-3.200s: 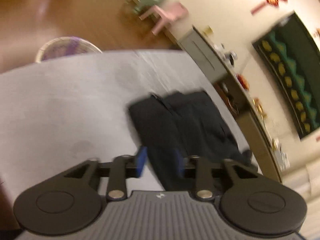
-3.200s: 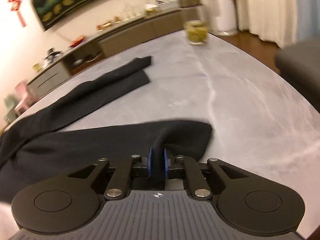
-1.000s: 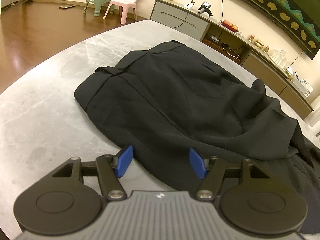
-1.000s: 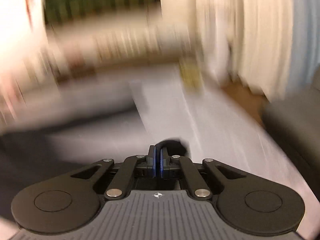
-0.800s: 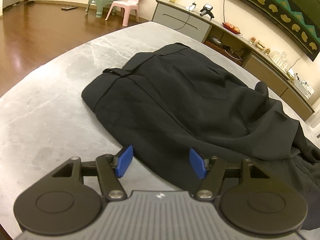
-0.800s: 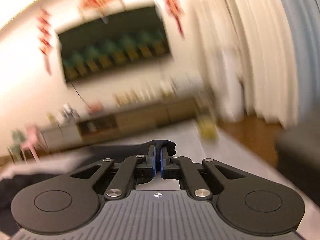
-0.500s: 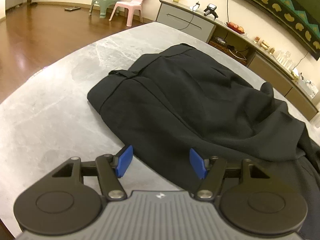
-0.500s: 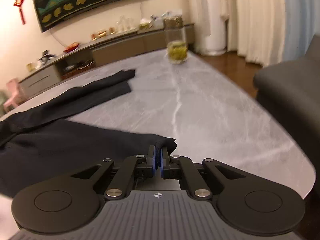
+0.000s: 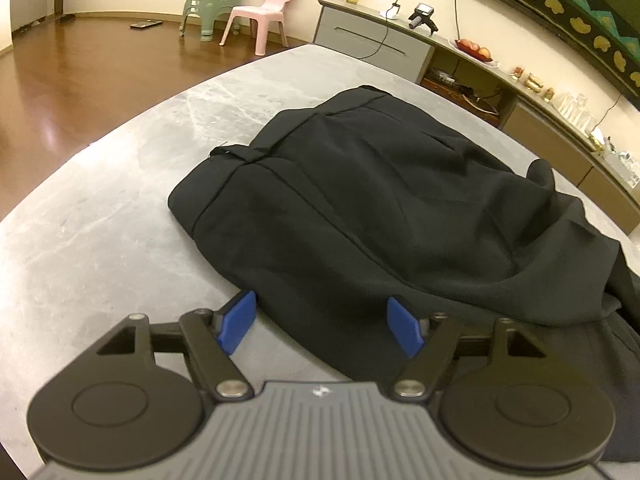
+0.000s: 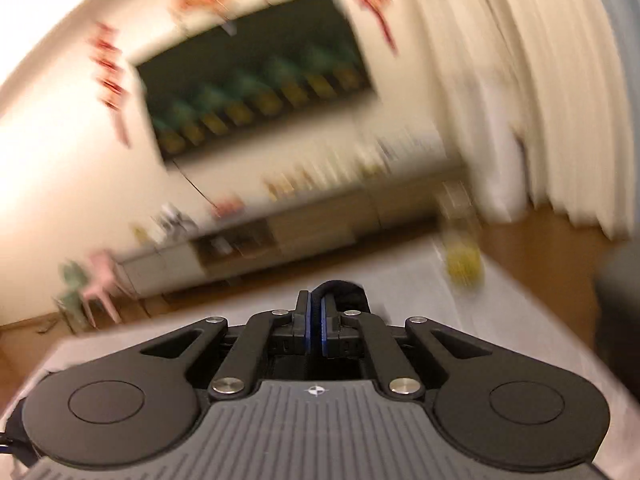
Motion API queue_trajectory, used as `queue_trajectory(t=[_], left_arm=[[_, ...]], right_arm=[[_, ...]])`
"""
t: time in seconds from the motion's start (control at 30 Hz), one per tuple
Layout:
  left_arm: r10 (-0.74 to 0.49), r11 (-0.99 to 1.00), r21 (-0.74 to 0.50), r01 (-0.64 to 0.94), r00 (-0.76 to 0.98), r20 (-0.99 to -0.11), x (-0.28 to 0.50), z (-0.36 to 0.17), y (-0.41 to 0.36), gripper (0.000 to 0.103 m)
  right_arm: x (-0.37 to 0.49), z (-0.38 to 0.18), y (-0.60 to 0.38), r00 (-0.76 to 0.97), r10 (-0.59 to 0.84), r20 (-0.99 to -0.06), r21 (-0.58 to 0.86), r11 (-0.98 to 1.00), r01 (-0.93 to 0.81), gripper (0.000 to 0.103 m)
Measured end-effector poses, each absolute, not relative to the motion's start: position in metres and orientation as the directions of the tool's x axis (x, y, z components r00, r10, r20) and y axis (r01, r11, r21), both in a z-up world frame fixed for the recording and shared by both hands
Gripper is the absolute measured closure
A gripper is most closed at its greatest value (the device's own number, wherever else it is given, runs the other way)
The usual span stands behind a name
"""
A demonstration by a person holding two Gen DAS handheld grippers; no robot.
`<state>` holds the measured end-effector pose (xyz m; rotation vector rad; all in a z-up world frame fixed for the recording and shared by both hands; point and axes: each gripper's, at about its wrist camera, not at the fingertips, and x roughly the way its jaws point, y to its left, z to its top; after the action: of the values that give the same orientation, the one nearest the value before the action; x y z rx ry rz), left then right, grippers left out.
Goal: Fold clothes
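Black fabric trousers [image 9: 380, 208] lay only partly folded on the grey marble table [image 9: 100, 216], my left gripper [image 9: 320, 322] spread wide at their edge, my right gripper [image 10: 315, 328] pinching a lifted corner, so folding remained.

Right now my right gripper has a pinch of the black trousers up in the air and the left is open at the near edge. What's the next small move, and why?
Probably carry the right gripper over toward the waistband end and lay its pinched fold of the black trousers down there. The left gripper is open over the near hem, gripping nothing, so it can pin that edge to the table meanwhile.
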<state>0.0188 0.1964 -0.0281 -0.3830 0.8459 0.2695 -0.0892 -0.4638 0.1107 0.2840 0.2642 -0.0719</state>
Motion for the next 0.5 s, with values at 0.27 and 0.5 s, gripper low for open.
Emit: queue_trajectory(t=[0.27,0.5], left_arm=[[0.061,0.892,-0.241,-0.382,0.631,-0.774,0.017,-0.027,0.201,0.030],[0.096,0.865,-0.251,-0.434,0.635,-0.767,0.012,-0.022,0.213,0.035]], right_arm=[[-0.125,-0.021,-0.483,0.692,-0.131,-0.710,0.137,0.938,0.319,0.100],[-0.134,-0.024,-0.479,0.611,-0.393,-0.688,-0.050,0.865,0.500,0.066]])
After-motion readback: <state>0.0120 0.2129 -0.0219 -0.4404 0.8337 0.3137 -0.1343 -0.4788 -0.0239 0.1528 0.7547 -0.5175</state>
